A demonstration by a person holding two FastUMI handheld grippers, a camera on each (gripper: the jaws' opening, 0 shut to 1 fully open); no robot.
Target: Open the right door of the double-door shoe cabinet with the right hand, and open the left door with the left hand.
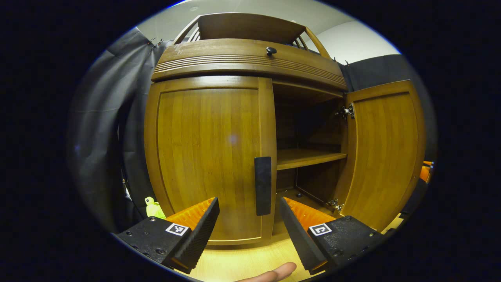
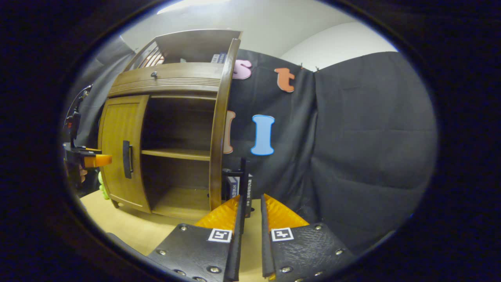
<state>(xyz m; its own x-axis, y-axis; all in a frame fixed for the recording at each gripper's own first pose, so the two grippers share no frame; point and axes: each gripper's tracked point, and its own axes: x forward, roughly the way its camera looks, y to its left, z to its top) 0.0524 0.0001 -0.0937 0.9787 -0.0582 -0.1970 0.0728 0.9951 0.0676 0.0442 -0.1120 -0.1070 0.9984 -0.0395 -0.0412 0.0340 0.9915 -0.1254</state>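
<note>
The brown wooden shoe cabinet (image 1: 242,58) fills the left gripper view. Its left door (image 1: 203,156) is closed, with a dark upright handle (image 1: 263,186) near its inner edge. My left gripper (image 1: 249,200) is open just in front of that handle, one finger on each side, not touching it. The right door (image 1: 385,152) stands swung wide, baring two shelves (image 1: 309,156). In the right gripper view that door (image 2: 218,129) is edge-on, and my right gripper (image 2: 251,197) is closed narrowly on its handle (image 2: 244,184). The left gripper (image 2: 94,159) shows at the far left there.
The cabinet stands on a light wooden surface (image 1: 235,262), with black cloth hanging behind it and to both sides. A yellow-green object (image 1: 154,207) lies at the cabinet's left foot. A fingertip (image 1: 276,271) shows at the lower edge. A small drawer knob (image 1: 271,50) sits above the doors.
</note>
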